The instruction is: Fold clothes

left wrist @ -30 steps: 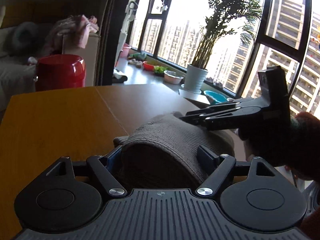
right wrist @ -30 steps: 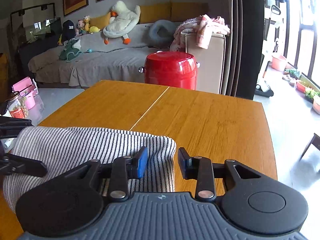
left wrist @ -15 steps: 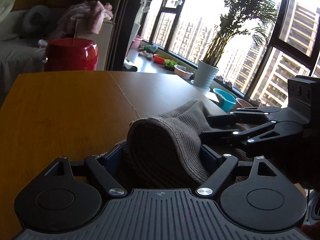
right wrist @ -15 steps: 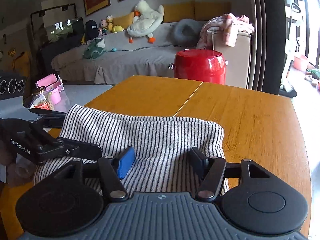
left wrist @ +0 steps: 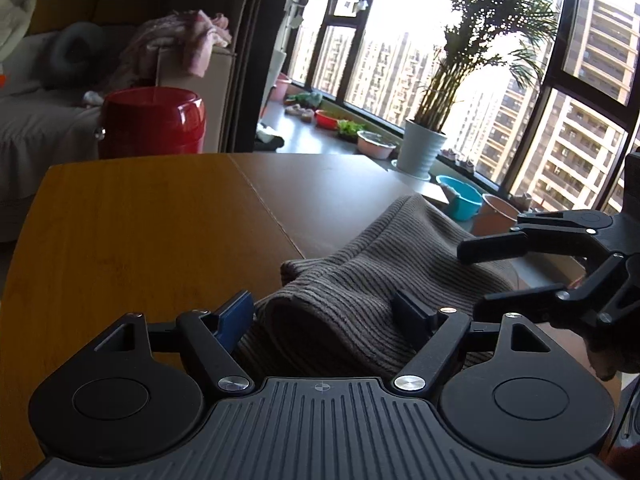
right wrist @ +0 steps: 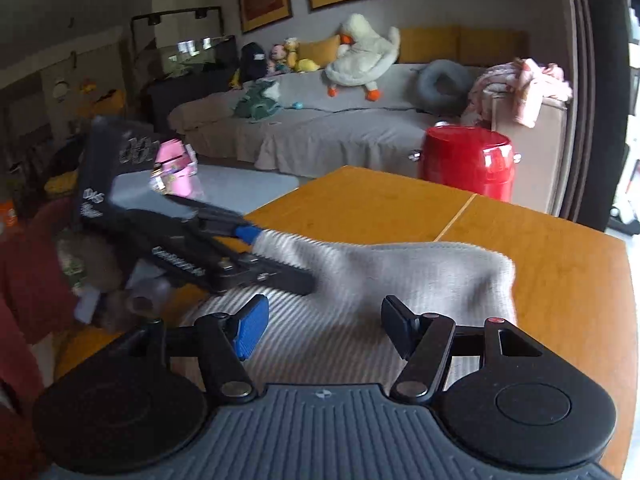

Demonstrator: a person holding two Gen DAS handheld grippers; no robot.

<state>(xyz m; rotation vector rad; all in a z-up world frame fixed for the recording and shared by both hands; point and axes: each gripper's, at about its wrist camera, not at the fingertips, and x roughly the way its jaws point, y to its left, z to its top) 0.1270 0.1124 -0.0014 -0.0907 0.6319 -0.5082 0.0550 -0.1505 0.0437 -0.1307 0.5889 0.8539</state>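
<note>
A grey-and-white striped knit garment (left wrist: 384,276) lies folded over in a low mound on the wooden table (left wrist: 132,236). In the left wrist view my left gripper (left wrist: 326,314) is open, its fingers either side of the garment's near fold. The right gripper (left wrist: 504,276) shows at the right, open, fingers over the cloth's far end. In the right wrist view the garment (right wrist: 400,280) spreads between the open fingers of my right gripper (right wrist: 324,326). The left gripper (right wrist: 276,260) comes in from the left, open, fingers above and below a raised edge of the cloth.
A red pot (right wrist: 466,162) stands at the table's far edge, also in the left wrist view (left wrist: 152,122). A grey sofa (right wrist: 320,128) with plush toys lies behind. A potted palm (left wrist: 426,148) and bowls sit by the window. The table edge (right wrist: 630,320) is close on the right.
Both grippers have opened wider and drawn back from the garment. The cloth has sunk from a tall hump to a lower, flatter fold. The left gripper has swung round with motion blur.
</note>
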